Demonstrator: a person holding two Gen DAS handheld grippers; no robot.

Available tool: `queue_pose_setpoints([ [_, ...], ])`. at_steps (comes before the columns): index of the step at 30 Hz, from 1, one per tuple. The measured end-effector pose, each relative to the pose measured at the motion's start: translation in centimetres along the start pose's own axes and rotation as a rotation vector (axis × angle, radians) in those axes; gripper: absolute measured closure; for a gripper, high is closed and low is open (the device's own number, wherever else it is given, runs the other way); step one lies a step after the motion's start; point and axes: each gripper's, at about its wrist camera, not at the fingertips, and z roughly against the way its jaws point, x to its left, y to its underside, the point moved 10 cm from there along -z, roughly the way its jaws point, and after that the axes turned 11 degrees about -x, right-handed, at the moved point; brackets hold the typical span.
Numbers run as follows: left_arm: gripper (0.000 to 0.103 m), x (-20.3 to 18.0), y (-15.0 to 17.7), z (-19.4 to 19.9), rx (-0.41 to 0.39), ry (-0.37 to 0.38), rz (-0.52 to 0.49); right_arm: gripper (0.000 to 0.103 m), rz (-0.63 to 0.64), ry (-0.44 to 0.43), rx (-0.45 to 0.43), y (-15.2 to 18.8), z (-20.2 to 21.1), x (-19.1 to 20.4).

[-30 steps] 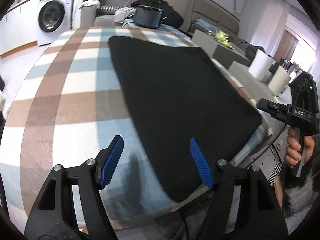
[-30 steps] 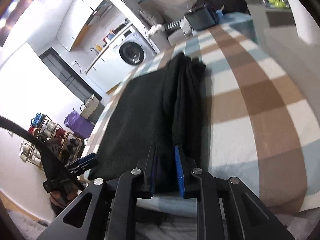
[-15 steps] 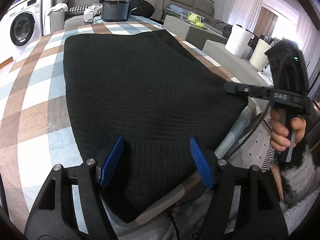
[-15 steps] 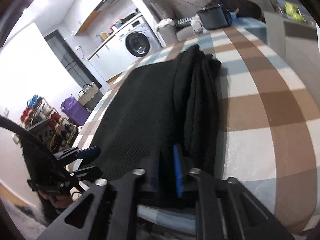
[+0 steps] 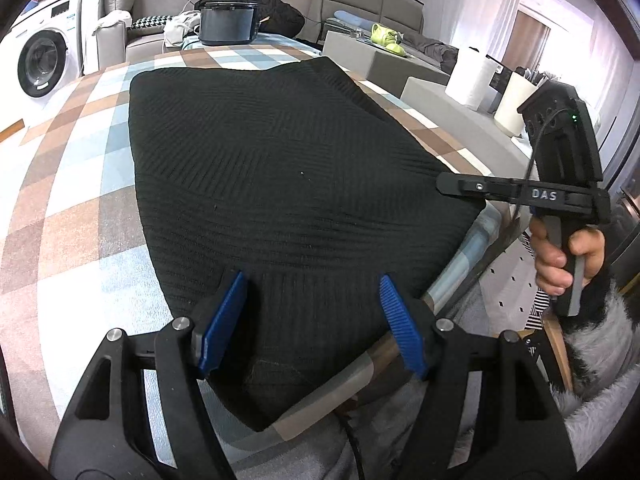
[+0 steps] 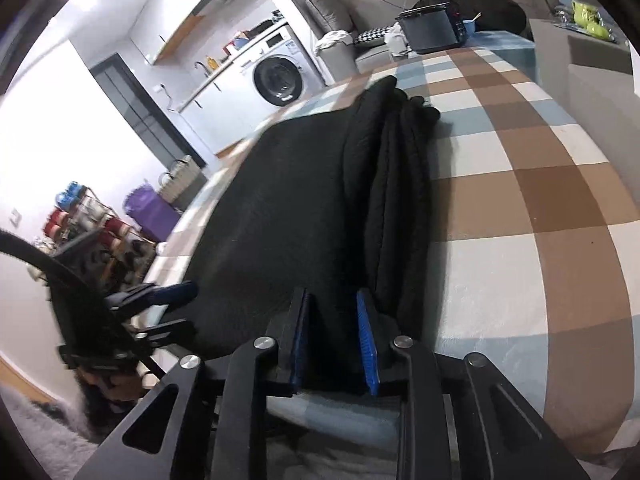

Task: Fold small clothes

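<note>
The left gripper (image 5: 312, 320) stands wide open, its two blue pads (image 5: 224, 316) straddling the near hem of the black knit garment (image 5: 280, 168) without pinching anything; the cloth lies flat between them. The right gripper (image 6: 334, 340) is nearly closed, its jaws narrowed onto a thick bunched edge of the same garment (image 6: 304, 208) at the near right corner, where the knit appears to sit between the pads; whether it bears firm pressure cannot be told for sure.

The garment lies spread on the checked cloth (image 5: 68, 184) that covers the table, its near end hanging slightly over the near edge, its far end reaching toward the middle. Along its right side the fabric is already doubled into a long ridge.

To do this step well, the left gripper should, in my judgement, drop onto the near left corner of the hem and bite through every layer, level with the right grip, so that both corners rise together. Lifting one side alone would probably skew the fold and pull the ridge loose. The knit looks heavy and limp, so a deep bite and a slow, even carry toward the far edge seem wise.

Beyond the far edge stand a dark pot (image 5: 228, 24) and a washing machine (image 5: 40, 60), well apart from the work.
</note>
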Motion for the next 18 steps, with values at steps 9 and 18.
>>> queue_pose_setpoints([
  [9,0.036,0.1,0.3,0.4,-0.006,0.004,-0.004,0.094,0.014,-0.019,-0.049,-0.5,1.5,0.1],
  [18,0.036,0.0,0.5,0.5,-0.003,-0.001,-0.006,0.086,-0.002,-0.020,-0.012,0.1,0.9,0.0],
])
